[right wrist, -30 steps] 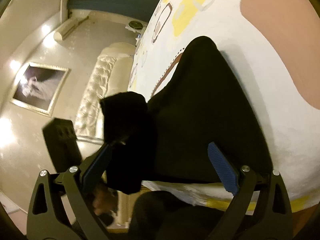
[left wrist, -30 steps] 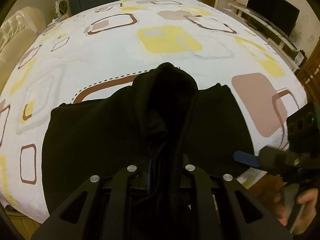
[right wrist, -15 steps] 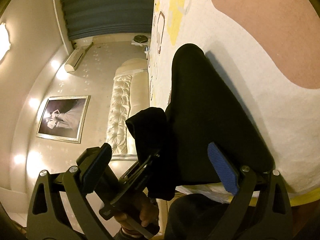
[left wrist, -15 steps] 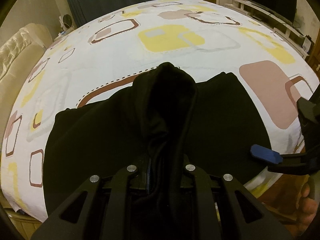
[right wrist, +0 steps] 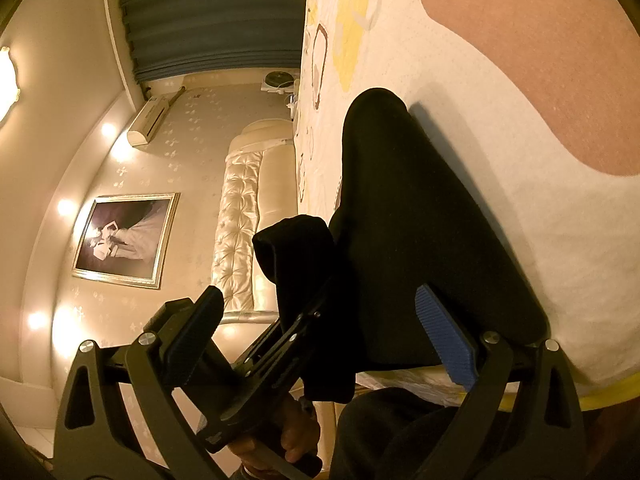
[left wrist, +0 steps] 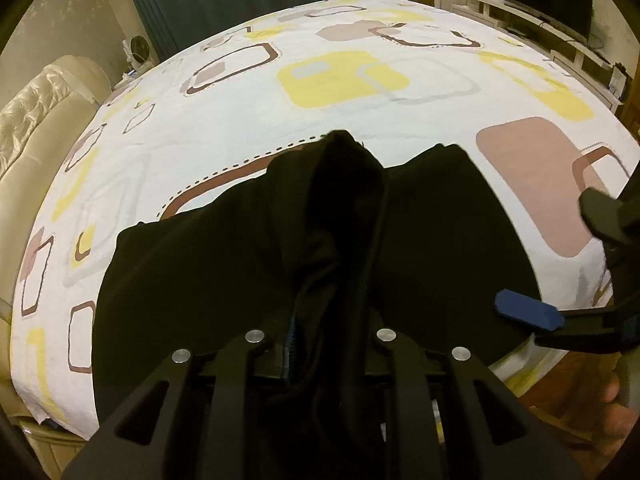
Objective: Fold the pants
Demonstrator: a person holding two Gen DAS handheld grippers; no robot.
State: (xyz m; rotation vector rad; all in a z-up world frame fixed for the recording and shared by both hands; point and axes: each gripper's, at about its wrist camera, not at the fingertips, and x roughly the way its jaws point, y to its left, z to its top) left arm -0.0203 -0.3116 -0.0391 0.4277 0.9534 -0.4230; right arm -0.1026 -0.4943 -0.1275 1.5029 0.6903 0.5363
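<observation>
Black pants (left wrist: 248, 264) lay spread near the front edge of the bed (left wrist: 224, 120), on a white sheet with yellow and brown squares, one bunched fold raised off the rest. The left gripper (left wrist: 328, 320) had that fold between its jaws, which were nearly closed and just starting to open. The right gripper (right wrist: 320, 340), turned on its side beside the pants, stood with jaws wide apart and nothing between them; a hand (right wrist: 280, 436) held the left one.
</observation>
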